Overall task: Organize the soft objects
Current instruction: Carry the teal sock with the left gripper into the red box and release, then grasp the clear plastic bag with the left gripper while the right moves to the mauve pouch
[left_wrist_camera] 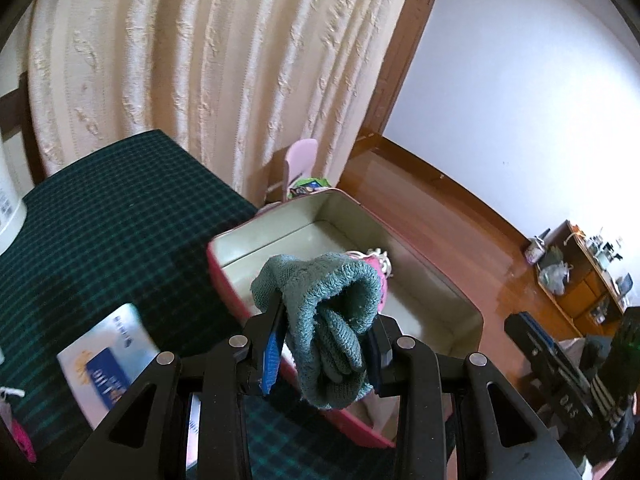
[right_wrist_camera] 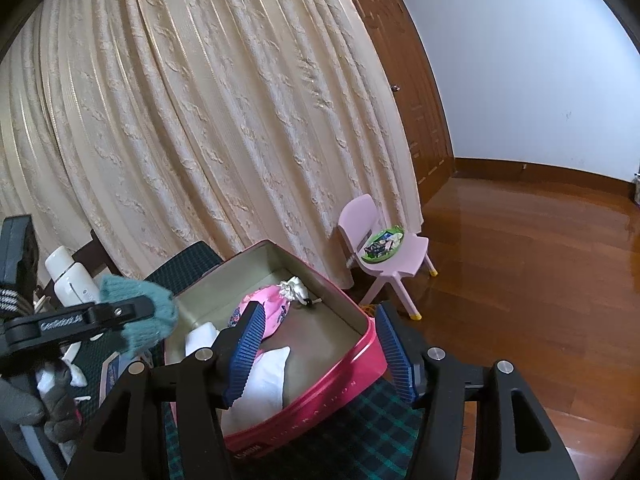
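Note:
My left gripper [left_wrist_camera: 324,344] is shut on a teal knitted sock [left_wrist_camera: 332,320] and holds it above the near wall of a red tin box [left_wrist_camera: 224,276]. In the right wrist view the left gripper [right_wrist_camera: 132,316] and the sock [right_wrist_camera: 148,320] show at the left of the box [right_wrist_camera: 352,364]. Inside the box lie a pink drawstring pouch [right_wrist_camera: 272,308] and a white soft pad [right_wrist_camera: 264,384]. My right gripper [right_wrist_camera: 320,352] is open and empty, its fingers straddling the box's near right corner.
The box stands on a dark green plaid tablecloth [left_wrist_camera: 104,220]. A tissue pack [left_wrist_camera: 108,360] lies left of the box, with a white bottle [right_wrist_camera: 72,280] behind. A pink child's chair [right_wrist_camera: 384,248] stands by the cream curtain [right_wrist_camera: 200,120]. A low wooden shelf [left_wrist_camera: 580,272] stands on the floor.

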A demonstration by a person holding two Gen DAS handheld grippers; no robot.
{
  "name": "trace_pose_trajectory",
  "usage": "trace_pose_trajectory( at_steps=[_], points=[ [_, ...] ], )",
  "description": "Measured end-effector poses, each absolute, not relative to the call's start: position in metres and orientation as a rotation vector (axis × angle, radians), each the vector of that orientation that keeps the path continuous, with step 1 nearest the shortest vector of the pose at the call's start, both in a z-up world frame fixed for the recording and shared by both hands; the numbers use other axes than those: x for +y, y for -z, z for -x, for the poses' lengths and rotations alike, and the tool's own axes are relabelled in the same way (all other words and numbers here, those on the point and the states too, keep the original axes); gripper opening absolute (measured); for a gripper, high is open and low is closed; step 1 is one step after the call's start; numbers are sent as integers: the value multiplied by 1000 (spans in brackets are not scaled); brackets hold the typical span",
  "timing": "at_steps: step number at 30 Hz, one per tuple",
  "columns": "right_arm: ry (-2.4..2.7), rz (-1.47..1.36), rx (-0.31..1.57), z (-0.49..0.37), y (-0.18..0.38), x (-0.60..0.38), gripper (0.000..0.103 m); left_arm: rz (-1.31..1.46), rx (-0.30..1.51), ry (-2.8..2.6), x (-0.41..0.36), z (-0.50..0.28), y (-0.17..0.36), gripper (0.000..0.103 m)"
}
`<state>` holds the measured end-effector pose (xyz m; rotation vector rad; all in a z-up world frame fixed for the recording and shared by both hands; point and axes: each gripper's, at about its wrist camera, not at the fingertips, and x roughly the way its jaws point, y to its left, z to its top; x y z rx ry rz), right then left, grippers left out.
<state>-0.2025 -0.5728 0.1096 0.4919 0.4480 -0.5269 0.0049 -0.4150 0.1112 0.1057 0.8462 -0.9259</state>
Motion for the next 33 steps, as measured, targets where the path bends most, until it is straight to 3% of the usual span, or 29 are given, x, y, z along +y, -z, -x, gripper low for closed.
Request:
trace_pose_trajectory(
  at_steps=[2, 3, 4, 6, 33],
  points=[
    [526, -495, 449, 203, -109, -573, 61, -102, 849, 938, -423, -6, -110, 36],
    [526, -496, 450, 203, -108, -574, 61, -99, 849, 945, -426, -6, -110, 43],
    [526, -497, 450, 205, -108, -574, 61, -92, 852, 955, -429, -7, -109, 56],
    [527, -500, 451, 205, -108, -575, 61, -73, 855, 953, -432, -12, -108, 72],
    [378, -450, 465, 179, -122, -529, 63, 10, 842, 748, -333, -27, -108, 72]
  ],
)
